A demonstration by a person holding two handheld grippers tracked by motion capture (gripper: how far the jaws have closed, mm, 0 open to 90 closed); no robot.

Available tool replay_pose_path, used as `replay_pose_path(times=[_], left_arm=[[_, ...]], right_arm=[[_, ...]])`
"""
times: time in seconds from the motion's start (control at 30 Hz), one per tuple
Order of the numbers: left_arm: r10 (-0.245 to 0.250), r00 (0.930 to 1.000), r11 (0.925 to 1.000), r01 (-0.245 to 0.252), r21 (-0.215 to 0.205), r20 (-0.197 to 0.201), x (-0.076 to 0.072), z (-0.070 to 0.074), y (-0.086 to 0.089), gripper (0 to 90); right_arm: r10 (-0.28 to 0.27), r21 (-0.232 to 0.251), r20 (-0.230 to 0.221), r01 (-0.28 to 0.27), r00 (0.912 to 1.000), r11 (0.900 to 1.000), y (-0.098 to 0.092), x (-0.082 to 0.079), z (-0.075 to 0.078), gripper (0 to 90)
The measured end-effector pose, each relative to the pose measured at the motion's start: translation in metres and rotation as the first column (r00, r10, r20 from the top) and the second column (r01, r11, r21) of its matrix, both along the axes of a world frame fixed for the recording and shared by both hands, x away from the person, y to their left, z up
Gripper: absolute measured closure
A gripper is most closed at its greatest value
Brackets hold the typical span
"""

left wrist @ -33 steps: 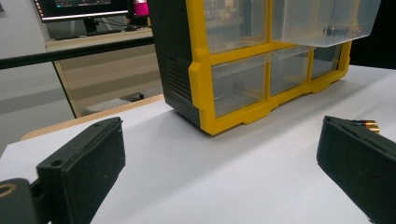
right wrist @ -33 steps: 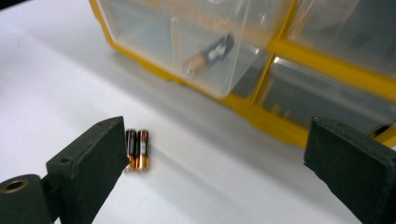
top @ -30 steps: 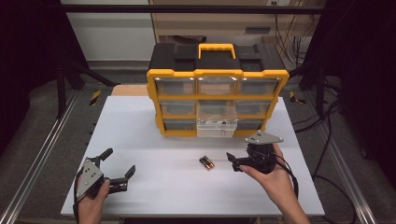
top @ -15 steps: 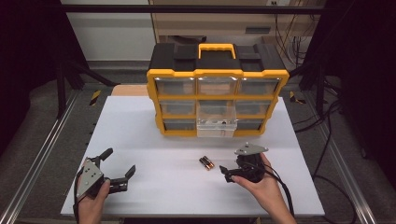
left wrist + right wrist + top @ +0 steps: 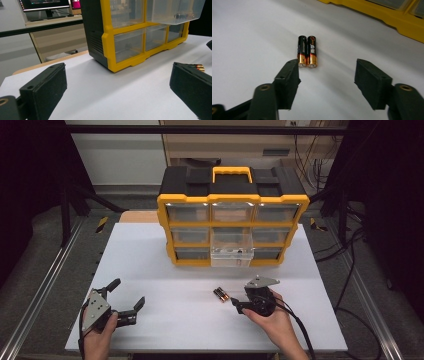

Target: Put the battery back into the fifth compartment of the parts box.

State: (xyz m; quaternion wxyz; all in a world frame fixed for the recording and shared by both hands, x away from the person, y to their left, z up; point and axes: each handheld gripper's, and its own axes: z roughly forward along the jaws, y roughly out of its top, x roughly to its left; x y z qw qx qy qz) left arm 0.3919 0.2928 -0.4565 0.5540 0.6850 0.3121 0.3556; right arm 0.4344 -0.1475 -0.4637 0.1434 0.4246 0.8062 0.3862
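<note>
Right tool [image 5: 235, 306], jaws wide, sits just beside two batteries [image 5: 220, 294] at lower centre of the desk [image 5: 150, 265]. Left tool [image 5: 127, 300], lower left, jaws wide, holds nothing.

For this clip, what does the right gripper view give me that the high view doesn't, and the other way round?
Right gripper view: the two batteries lie side by side and touching, gold ends toward the open right gripper, apart from its fingers.

High view: the whole organizer with its middle drawer pulled out, and the left gripper open near the table's front left.

Both: the batteries on the white table in front of the organizer's yellow frame, with the right gripper close behind them.
</note>
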Motion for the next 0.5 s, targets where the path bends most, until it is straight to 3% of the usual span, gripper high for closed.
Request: replay_pose_path(times=[0.5], left_arm=[[0.003,1.0000,1.0000,-0.003,0.000,0.007,0.000,0.000,-0.001,1.1]], right_arm=[[0.001,0.032,0.017,-0.002,0.9999,0.999,0.012,0.012,-0.004,64.0]])
